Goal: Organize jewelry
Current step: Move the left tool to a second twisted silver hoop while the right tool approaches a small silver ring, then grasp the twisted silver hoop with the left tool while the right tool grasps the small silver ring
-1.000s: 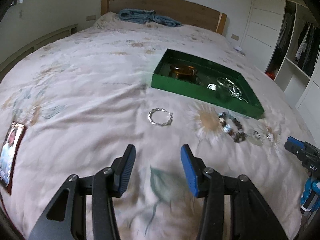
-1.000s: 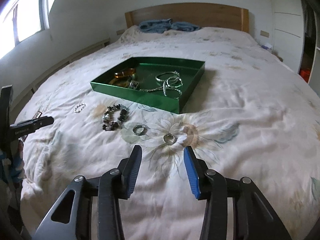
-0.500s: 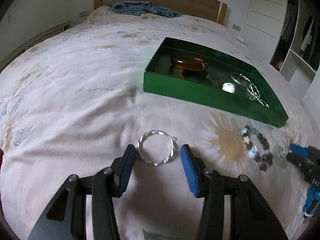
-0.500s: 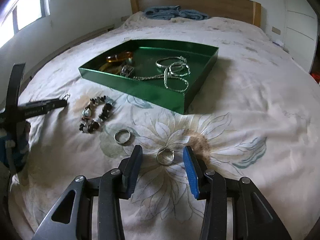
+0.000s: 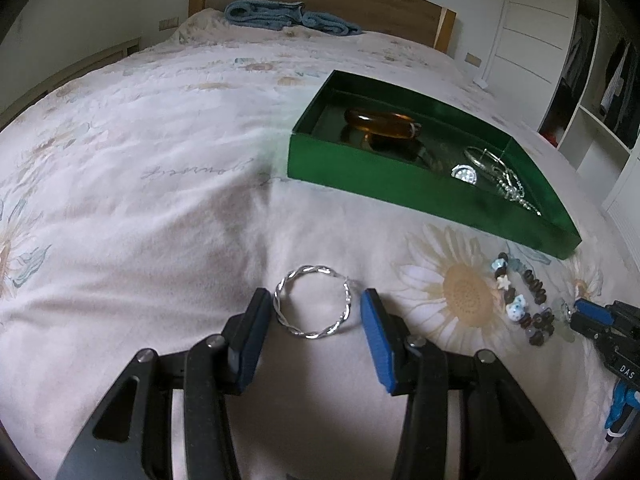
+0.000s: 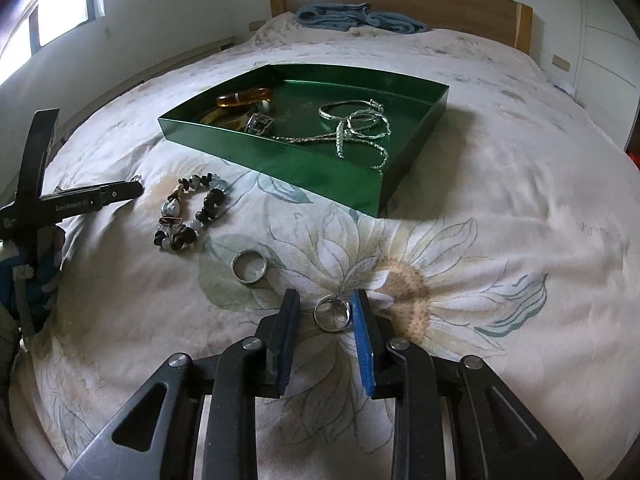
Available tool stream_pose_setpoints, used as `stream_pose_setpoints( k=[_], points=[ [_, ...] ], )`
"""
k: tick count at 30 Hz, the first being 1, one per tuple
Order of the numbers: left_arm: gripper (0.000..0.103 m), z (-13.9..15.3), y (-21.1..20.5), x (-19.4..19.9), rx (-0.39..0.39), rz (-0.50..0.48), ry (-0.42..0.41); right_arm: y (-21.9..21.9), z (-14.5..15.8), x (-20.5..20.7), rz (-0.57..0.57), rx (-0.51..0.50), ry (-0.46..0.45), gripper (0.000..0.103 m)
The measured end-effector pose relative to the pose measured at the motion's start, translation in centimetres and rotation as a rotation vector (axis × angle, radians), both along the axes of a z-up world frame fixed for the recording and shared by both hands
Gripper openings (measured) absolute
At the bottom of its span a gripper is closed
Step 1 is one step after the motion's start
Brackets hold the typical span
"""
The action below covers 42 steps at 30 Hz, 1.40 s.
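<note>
A twisted silver bangle (image 5: 313,302) lies flat on the floral bedspread. My left gripper (image 5: 316,312) is open, its fingers either side of the bangle, apart from it. A small silver ring (image 6: 331,313) lies on the spread between the fingers of my right gripper (image 6: 326,312), which is open; its right pad is at the ring's edge. A wider silver ring (image 6: 249,266) and a beaded bracelet (image 6: 191,213) lie to its left. The green tray (image 6: 280,160) holds an amber bangle (image 6: 244,97), silver bangles and a chain (image 6: 356,124).
The tray shows in the left wrist view (image 5: 360,168), beyond the bangle and to its right. The beaded bracelet (image 5: 524,300) lies near the right gripper's tip (image 5: 600,320). A folded blue towel (image 6: 352,16) lies by the wooden headboard. A wardrobe stands at right.
Both grippers have moved forward and down toward the bedspread. The bangle now sits between the left fingers and the small ring between the right fingers. Both stay open.
</note>
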<state>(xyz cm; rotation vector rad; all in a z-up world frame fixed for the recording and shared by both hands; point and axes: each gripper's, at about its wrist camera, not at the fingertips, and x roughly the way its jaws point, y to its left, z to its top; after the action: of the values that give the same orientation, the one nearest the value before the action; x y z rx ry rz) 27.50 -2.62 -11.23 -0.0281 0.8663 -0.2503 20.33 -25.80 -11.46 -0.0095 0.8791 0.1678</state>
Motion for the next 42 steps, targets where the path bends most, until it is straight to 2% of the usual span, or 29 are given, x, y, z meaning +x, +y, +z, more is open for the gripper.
stream_pose_setpoints(
  k=[17, 29, 42],
  points=[
    [0.037, -0.2, 0.6, -0.4, -0.043, 0.001, -0.013, 0.9, -0.4, 0.2, -0.023, -0.057, -0.003, 0.026],
    [0.036, 0.2, 0.7, -0.8, -0.038, -0.011, -0.021, 1.3, -0.2, -0.2, -0.037, -0.08, -0.016, 0.019],
    [0.036, 0.9, 0.5, -2.1, -0.024, -0.024, -0.021, 1.3, 0.4, -0.6, -0.055, -0.076, -0.03, 0.019]
  ],
)
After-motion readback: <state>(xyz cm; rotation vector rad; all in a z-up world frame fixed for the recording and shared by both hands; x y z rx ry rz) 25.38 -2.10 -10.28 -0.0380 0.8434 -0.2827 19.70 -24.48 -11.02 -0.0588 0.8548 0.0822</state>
